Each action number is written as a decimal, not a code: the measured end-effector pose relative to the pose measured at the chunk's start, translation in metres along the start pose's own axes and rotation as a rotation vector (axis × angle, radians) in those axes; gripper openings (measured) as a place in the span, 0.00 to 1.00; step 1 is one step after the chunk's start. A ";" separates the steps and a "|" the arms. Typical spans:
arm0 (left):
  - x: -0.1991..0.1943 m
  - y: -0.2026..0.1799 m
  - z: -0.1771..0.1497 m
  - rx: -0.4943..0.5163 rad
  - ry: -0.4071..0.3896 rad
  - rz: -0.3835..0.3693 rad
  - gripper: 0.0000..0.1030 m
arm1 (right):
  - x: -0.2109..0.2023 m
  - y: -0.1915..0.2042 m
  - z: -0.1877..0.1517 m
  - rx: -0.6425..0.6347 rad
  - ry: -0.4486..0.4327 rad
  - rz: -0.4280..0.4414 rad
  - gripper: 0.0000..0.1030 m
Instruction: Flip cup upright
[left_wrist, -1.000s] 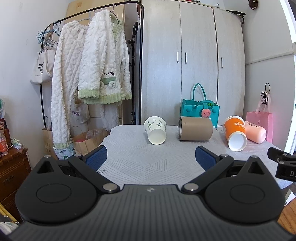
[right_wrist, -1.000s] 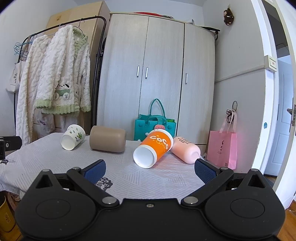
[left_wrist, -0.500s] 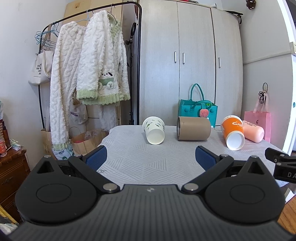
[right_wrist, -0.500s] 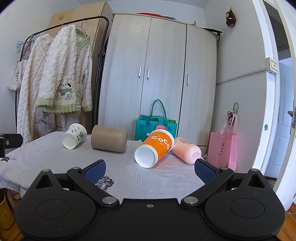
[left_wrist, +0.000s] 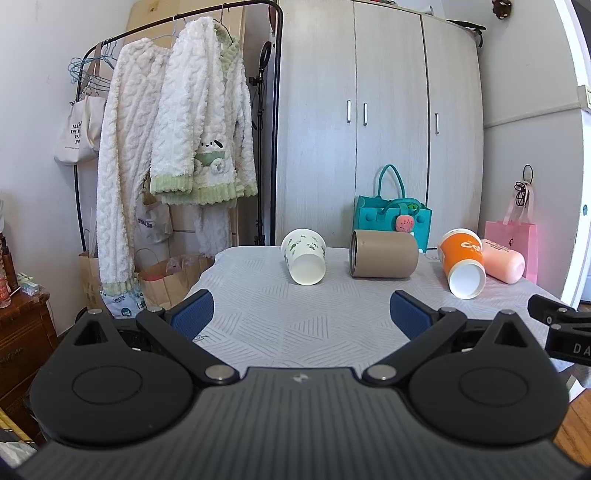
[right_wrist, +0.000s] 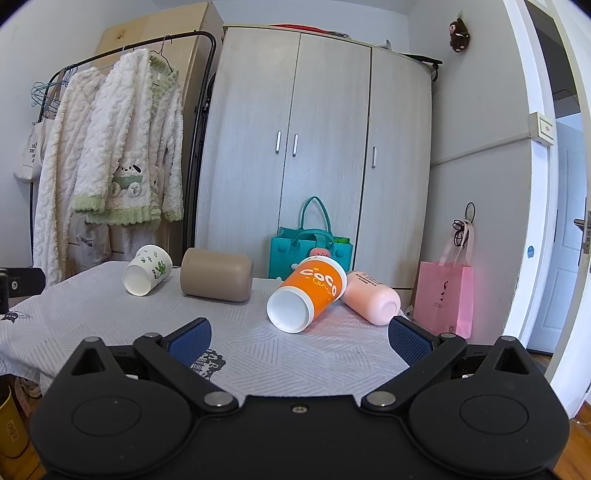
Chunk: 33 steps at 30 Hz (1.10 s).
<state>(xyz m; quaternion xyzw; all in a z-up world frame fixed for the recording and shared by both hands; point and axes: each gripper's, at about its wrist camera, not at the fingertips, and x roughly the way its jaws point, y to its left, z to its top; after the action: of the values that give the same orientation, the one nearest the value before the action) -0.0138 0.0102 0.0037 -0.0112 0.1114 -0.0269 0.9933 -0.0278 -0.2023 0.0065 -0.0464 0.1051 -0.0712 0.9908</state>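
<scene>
Both tongs spread wide and empty at the near edge of the table; four cups lie on their sides at the far end.

The left gripper (left_wrist: 301, 312) and right gripper (right_wrist: 299, 336) each have blue pads far apart, gripping nothing, over the patterned tablecloth (left_wrist: 295, 317). Beyond them, in a row from left to right: a white leaf-print cup (left_wrist: 304, 256) with its mouth facing near, a brown cylinder cup (left_wrist: 384, 258), an orange cup (right_wrist: 308, 291) with its mouth near, and a pink cup (right_wrist: 371, 297) touching the orange one's far right side. Behind the table stand a teal bag (left_wrist: 391, 218) and a wardrobe (left_wrist: 369, 129).
</scene>
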 end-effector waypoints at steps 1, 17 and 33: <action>0.000 0.001 0.000 -0.003 0.002 0.000 1.00 | -0.001 0.000 0.000 0.000 -0.002 0.000 1.00; 0.000 0.004 0.000 -0.010 0.010 -0.009 1.00 | -0.002 -0.001 0.001 -0.002 -0.003 0.000 1.00; 0.032 0.037 0.051 0.073 0.135 -0.078 1.00 | 0.028 0.007 0.065 -0.027 0.132 0.416 1.00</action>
<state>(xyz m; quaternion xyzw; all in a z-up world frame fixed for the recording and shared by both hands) 0.0305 0.0461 0.0449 0.0225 0.1767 -0.0703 0.9815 0.0141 -0.1940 0.0639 -0.0321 0.1782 0.1332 0.9744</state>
